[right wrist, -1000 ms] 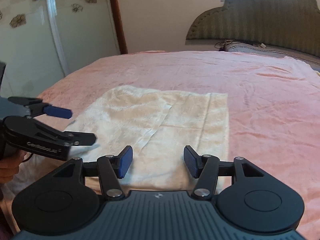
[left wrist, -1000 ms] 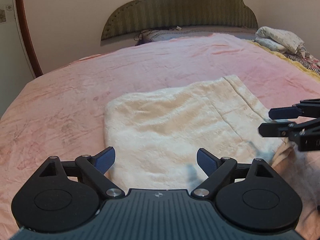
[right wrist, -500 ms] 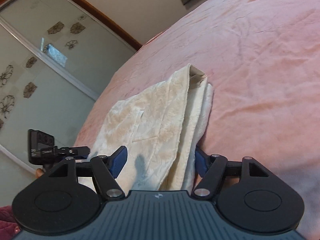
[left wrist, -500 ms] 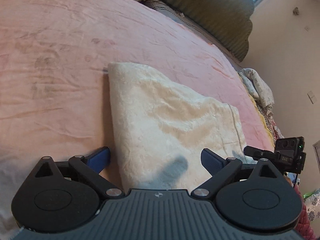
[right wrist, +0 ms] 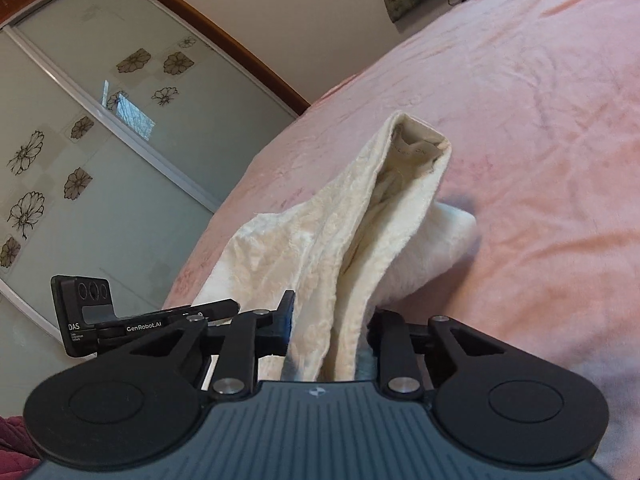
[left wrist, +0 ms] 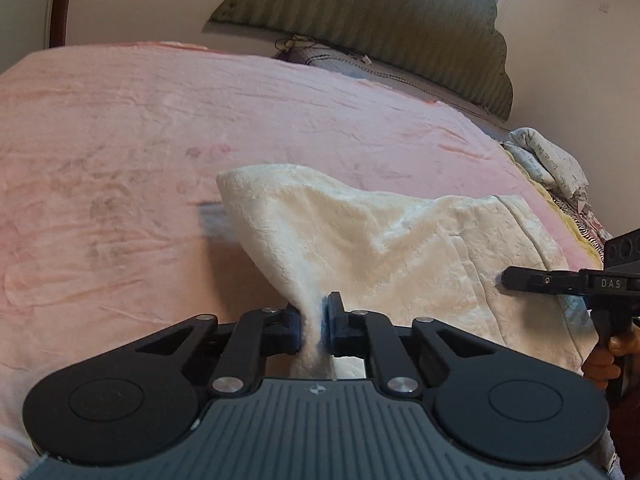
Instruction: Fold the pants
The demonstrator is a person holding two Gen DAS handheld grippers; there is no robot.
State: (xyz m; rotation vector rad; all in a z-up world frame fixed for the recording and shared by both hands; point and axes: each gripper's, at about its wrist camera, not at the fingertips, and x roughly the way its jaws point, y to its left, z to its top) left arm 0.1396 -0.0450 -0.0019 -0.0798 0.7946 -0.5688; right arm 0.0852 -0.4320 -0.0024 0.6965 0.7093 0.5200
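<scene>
The cream fleece pants (left wrist: 380, 240) lie folded on the pink bed, their near edge lifted. My left gripper (left wrist: 314, 322) is shut on the near left corner of the pants. My right gripper (right wrist: 330, 330) is shut on the near right corner (right wrist: 332, 280), where the layers bunch thickly between the fingers. The right gripper also shows in the left wrist view (left wrist: 560, 282) at the right edge. The left gripper shows in the right wrist view (right wrist: 160, 322) at the left. The far end of the pants (right wrist: 420, 148) rests on the bed.
A pink blanket (left wrist: 160, 128) covers the bed. A green padded headboard (left wrist: 380, 20) stands at the far end. Piled bedding (left wrist: 552, 168) lies at the right edge. Sliding wardrobe doors with flower prints (right wrist: 80, 140) stand to the left of the bed.
Both grippers went from open above the pants to shut on the near corners. The near edge of the pants has risen off the bed.
</scene>
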